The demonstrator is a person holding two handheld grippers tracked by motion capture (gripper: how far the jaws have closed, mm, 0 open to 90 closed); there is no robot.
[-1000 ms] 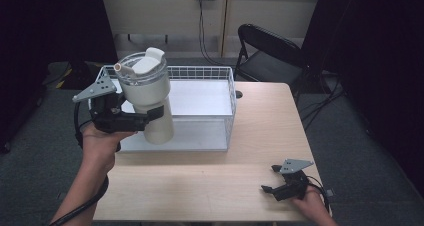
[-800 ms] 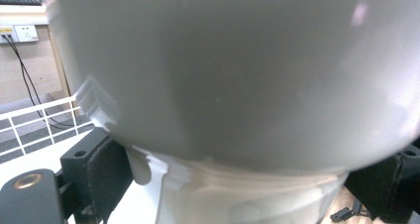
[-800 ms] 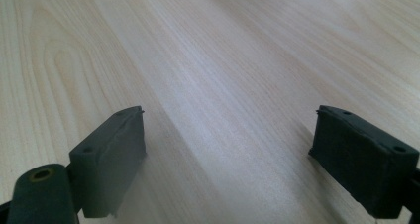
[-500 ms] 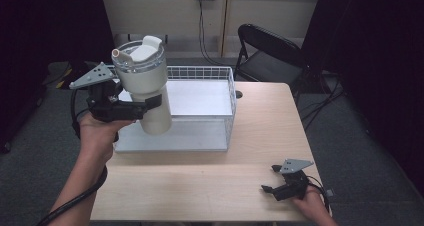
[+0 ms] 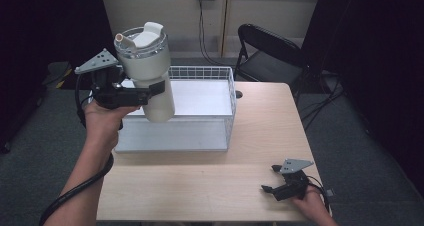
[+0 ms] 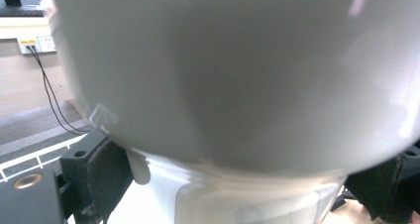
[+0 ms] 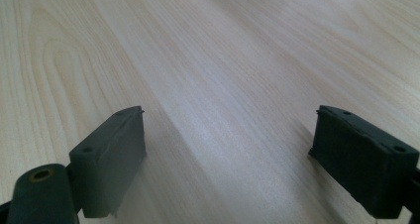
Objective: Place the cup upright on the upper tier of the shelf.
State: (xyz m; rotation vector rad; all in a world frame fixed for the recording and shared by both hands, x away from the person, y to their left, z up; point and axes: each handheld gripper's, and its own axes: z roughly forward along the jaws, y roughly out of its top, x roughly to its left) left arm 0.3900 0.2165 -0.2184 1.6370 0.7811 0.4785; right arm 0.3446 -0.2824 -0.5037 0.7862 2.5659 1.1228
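Observation:
A large white tumbler [image 5: 149,73] with a clear lid and a spout hangs in the air over the left part of the white wire basket [image 5: 227,93]. My left gripper [image 5: 150,92] is shut on its body, below the wide upper part. In the left gripper view the tumbler [image 6: 237,80] is very close, with a black jaw on each side of its narrower lower part. My right gripper [image 5: 270,184] rests low on the wooden table [image 5: 200,181] near the front right edge, open. In the right gripper view its jaws stand wide apart over bare wood [image 7: 223,85].
A black folding chair [image 5: 265,53] stands behind the table at the back right. A cable [image 5: 202,31] hangs from a wall socket behind the basket. The basket takes up the table's back left; dark floor surrounds the table.
My left gripper has lifted the tumbler up and out of the basket, higher and a little left. The right gripper has stayed in place.

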